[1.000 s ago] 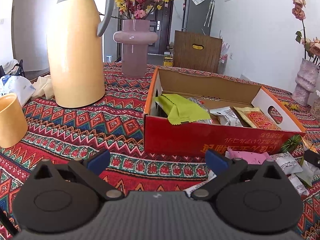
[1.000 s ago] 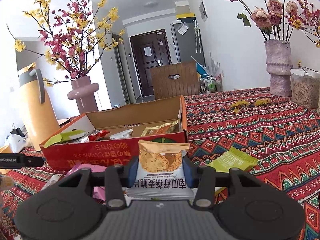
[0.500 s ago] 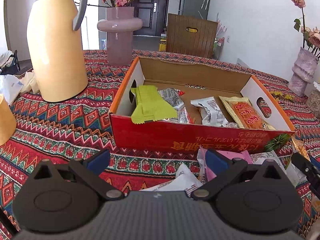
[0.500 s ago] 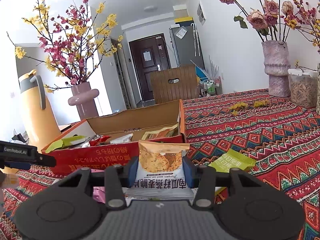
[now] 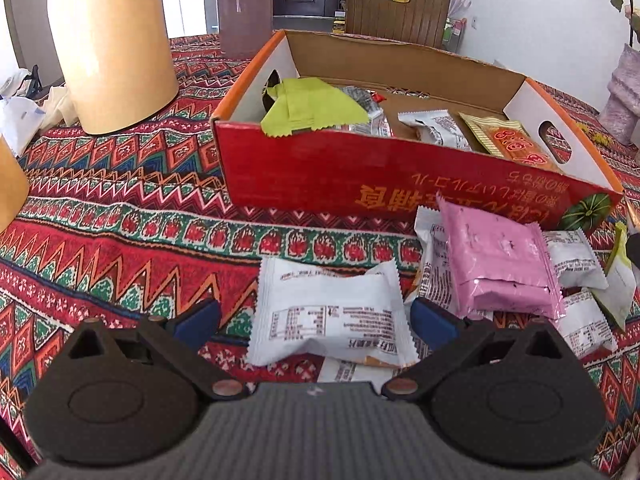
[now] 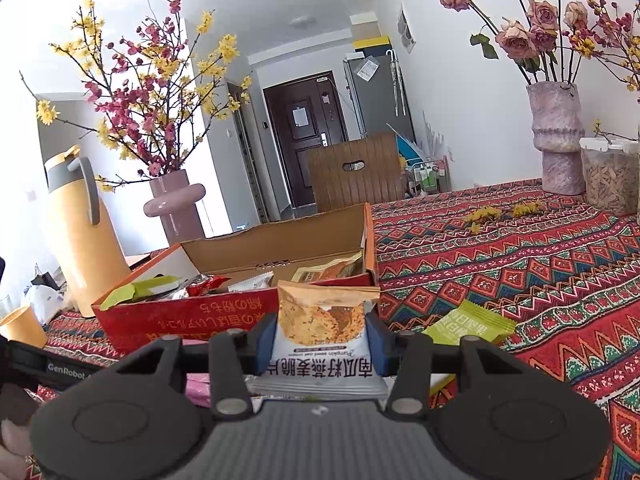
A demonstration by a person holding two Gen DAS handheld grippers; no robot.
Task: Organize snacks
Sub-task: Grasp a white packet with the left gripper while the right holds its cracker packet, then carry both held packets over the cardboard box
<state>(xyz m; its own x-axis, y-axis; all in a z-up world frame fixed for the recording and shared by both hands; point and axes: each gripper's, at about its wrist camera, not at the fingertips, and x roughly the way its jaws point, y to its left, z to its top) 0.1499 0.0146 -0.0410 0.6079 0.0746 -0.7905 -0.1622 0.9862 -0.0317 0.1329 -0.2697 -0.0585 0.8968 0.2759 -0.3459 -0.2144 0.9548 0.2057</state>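
A red cardboard box (image 5: 392, 184) (image 6: 192, 320) holds several snack packets, among them a green one (image 5: 312, 108) and an orange one (image 5: 516, 144). In front of it lie loose packets: a white packet (image 5: 332, 316), a pink one (image 5: 496, 260) and more white ones. My left gripper (image 5: 316, 320) is open and points down, its blue pads either side of the white packet without touching it. My right gripper (image 6: 320, 340) is shut on an orange-and-white snack packet (image 6: 324, 332), held upright in front of the box.
A yellow thermos jug (image 5: 108, 40) and a mauve vase (image 5: 244, 4) stand left of the box on the patterned cloth (image 5: 120, 208). A green packet (image 6: 468, 324) lies right of the right gripper. A textured vase (image 6: 556, 140) and a lidded jar (image 6: 608, 176) stand far right.
The left gripper has tilted down and come over the loose packets; the white packet now lies between its open fingers. The right gripper has stayed put with its packet.
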